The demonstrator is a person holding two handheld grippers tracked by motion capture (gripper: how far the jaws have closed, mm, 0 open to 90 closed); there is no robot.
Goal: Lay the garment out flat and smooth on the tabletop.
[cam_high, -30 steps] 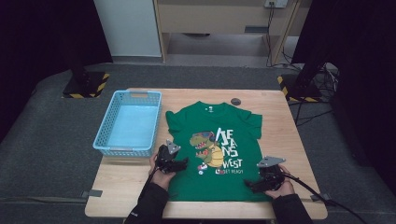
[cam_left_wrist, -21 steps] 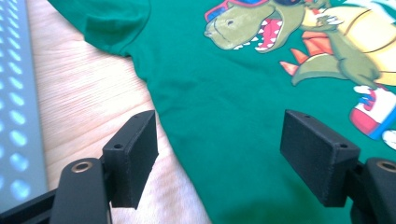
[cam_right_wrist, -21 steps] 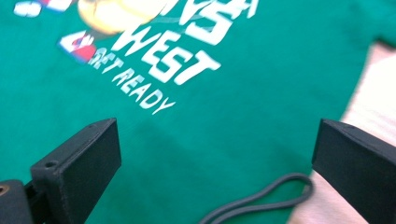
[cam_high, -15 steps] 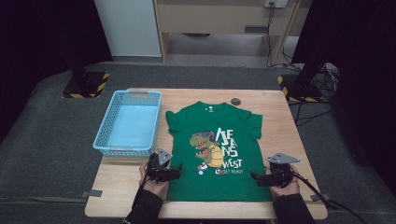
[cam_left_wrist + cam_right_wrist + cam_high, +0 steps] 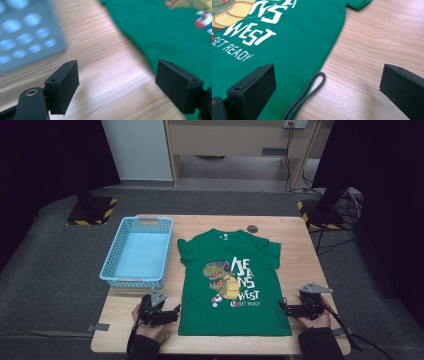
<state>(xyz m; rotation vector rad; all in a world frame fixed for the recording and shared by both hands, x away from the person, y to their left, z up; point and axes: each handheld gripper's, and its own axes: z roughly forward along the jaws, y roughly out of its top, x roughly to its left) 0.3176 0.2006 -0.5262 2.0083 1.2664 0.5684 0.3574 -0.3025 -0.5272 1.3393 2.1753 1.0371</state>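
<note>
While the green dinosaur-print cotton T-shirt (image 5: 234, 285) lies flat on the wooden worktop (image 5: 295, 250), left claw (image 5: 176, 312) has just been opening, nothing btwn; right claw (image 5: 283, 305) spread, empty.

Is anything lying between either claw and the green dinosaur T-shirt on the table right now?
Nothing blocks the left claw: bare wooden table runs up to the green dinosaur-print T-shirt. By the right claw, a thin grey cord loop lies along the shirt's edge, between the open jaws.

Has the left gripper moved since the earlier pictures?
Yes. The left gripper slid off the green T-shirt toward the near table edge, jaws just opening, nothing between them.
</note>
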